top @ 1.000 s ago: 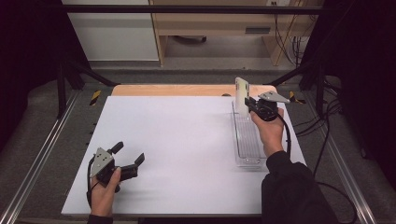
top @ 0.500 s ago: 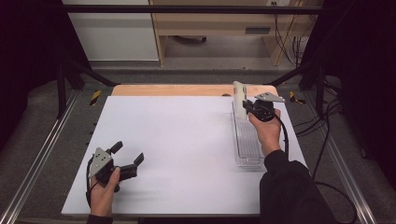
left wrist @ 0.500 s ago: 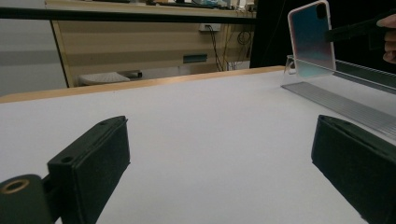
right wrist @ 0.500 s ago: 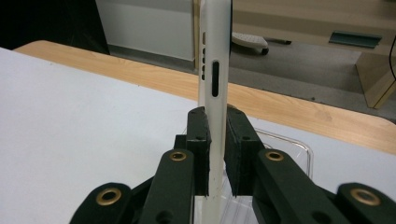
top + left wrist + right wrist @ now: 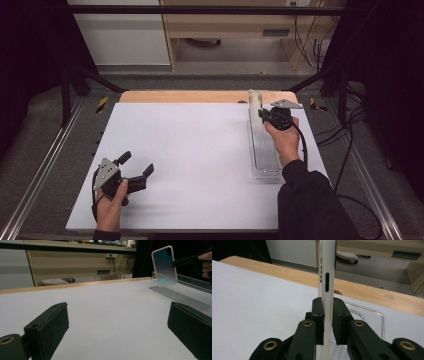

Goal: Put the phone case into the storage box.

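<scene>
A white-rimmed phone case with a pink-and-teal face stands upright and edge-on. My right gripper is shut on its lower part, one black pad on each side. It hangs over the far end of a long clear plastic tray at the table's right side; whether it touches the tray I cannot tell. My left gripper rests near the front left of the white table top, open, with bare table between its jaws.
The white table top has a wooden strip along its far edge. Metal rails run down both sides. Cables trail off to the right. A pale cabinet and wooden furniture stand beyond the table.
My right hand has shifted the phone case slightly left and lower over the tray's far end. The left gripper has stayed put.
</scene>
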Tool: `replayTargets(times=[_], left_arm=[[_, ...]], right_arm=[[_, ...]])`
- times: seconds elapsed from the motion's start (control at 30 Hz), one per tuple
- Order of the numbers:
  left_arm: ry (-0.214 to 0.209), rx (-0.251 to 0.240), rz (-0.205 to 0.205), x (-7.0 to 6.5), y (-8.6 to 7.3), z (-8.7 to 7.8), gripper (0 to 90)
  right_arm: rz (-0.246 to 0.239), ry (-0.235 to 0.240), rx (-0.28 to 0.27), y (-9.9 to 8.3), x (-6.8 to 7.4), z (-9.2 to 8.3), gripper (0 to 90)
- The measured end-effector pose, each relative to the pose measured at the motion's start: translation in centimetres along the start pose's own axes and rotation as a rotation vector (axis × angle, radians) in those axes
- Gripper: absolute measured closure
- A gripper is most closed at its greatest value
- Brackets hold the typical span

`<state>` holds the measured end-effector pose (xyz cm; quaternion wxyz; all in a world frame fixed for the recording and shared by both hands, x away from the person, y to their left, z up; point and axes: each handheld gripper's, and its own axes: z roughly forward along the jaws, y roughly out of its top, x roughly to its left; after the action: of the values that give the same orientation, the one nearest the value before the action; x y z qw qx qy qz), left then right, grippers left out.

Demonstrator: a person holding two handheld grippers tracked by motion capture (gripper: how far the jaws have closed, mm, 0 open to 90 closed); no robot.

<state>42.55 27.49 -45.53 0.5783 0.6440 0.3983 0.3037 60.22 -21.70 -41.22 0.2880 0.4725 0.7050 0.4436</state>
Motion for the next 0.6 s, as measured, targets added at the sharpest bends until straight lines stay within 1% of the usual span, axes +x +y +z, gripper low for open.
replayTargets(times=[0.07,0.13,0.23,0.27,0.33,0.6], left_arm=[[0.004,0.008,0.011,0.05,-0.03,0.02,3.1],[0.003,0.008,0.005,0.04,-0.06,-0.02,3.1],[-0.001,0.008,0.013,-0.1,0.0,-0.08,3.1],[-0.008,0.009,0.015,-0.14,0.0,-0.05,3.1],[-0.007,0.009,0.018,-0.19,0.02,-0.02,3.1],[-0.009,0.014,0.022,-0.27,0.0,0.08,3.1]], right_arm=[[-0.001,0.002,0.012,-0.02,0.06,0.07,81.5],[0.003,0.002,0.012,-0.1,0.08,0.06,81.4],[0.0,-0.002,0.02,-0.1,0.27,0.0,81.3],[0.002,-0.002,0.021,-0.13,0.24,0.0,81.3],[0.016,-0.002,0.027,-0.19,0.23,0.06,81.3],[0.036,-0.004,0.043,-0.31,0.25,0.4,81.1]])
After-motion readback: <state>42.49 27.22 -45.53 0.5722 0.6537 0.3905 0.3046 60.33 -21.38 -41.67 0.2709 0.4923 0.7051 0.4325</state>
